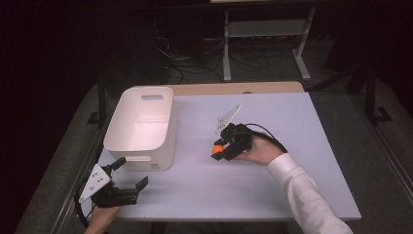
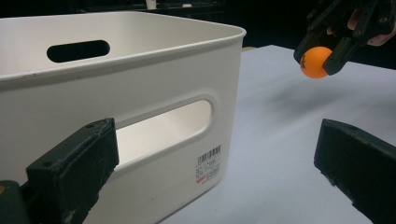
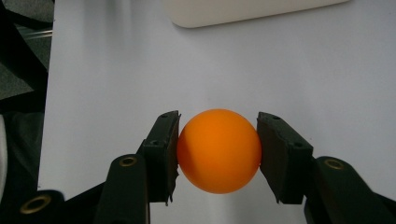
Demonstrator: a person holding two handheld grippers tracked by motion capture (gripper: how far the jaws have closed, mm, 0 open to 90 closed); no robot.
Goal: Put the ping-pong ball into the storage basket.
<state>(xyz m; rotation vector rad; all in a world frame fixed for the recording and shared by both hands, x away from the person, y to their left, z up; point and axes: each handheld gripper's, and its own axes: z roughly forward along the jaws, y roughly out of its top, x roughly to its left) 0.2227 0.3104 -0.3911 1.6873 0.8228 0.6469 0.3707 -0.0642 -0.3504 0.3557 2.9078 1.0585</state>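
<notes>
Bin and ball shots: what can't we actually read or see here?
- Sticker on the bin, left gripper view: barcode and print too small to read.
- Bin floor, left gripper view: hidden behind the near wall; the high view shows only part of it.
- Ball, right gripper view: its sides are covered by the right tongs.
- Left hand, high view: cut off by the bottom edge.
</notes>
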